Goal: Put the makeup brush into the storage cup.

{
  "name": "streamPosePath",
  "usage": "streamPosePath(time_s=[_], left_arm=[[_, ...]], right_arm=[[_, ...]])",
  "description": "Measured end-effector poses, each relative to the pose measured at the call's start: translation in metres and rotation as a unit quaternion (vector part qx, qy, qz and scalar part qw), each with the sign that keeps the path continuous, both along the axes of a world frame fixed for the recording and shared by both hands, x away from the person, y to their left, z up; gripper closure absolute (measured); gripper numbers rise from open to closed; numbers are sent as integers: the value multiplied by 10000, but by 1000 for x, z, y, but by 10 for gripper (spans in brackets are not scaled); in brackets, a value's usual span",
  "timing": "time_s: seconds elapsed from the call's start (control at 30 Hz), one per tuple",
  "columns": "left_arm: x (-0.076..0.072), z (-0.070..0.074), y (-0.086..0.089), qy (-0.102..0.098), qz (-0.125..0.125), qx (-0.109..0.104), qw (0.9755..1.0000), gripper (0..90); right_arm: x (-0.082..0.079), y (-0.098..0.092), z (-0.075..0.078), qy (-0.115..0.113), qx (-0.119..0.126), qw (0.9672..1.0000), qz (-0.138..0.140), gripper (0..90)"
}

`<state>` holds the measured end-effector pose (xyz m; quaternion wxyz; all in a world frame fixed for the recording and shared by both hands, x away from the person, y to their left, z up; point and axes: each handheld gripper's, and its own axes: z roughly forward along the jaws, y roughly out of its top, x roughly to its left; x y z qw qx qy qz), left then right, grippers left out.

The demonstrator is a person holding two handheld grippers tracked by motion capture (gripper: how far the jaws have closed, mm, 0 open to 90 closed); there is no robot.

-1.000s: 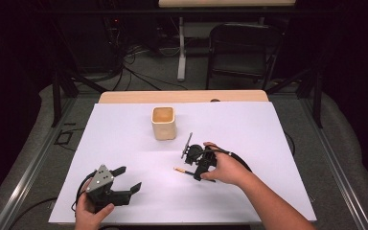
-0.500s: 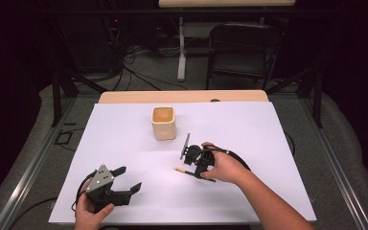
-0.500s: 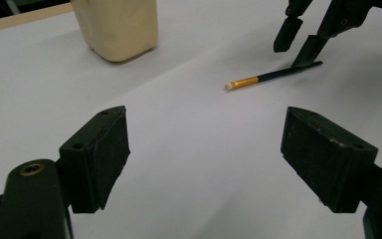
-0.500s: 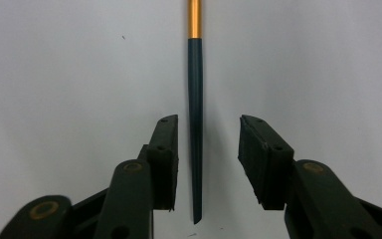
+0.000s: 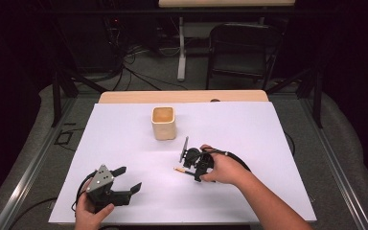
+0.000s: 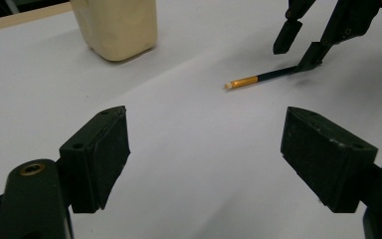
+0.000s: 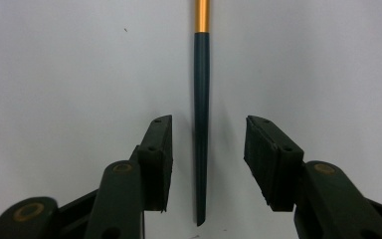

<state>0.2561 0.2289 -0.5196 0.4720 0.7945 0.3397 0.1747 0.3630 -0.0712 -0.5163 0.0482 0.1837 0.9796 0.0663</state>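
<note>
Right gripper straddling a slender dark pen-like stick with a gold band on the white table sheet.

The jaws have just been opening and stand partly spread, pads clear of the stick lying flat between them. Its long axis runs along the jaws, gold end pointing away toward the left gripper, which rests spread wide and holds nothing. A cream square cup stands well apart.

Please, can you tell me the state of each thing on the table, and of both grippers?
Pen: lying flat on the white table cover, between the right gripper's jaws, not gripped.
Cup: upright, looks empty.
Right gripper: open around the pen, jaws just opening.
Left gripper: open, holding nothing.
</note>
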Motion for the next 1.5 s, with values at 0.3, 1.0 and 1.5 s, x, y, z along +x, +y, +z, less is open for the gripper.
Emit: streamPosePath(time_s=[0.3, 1.0, 1.5], left_arm=[[0, 0, 0, 5, -4, 8, 10000, 191], [0, 0, 0, 6, -4, 21, 10000, 192], [0, 0, 0, 10, -1, 20, 10000, 192]], right_arm=[[2, 0, -2, 39, -41, 10000, 53, 627], [3, 2, -4, 240, -219, 9994, 101, 829], [4, 3, -7, 226, -238, 9994, 88, 839]])
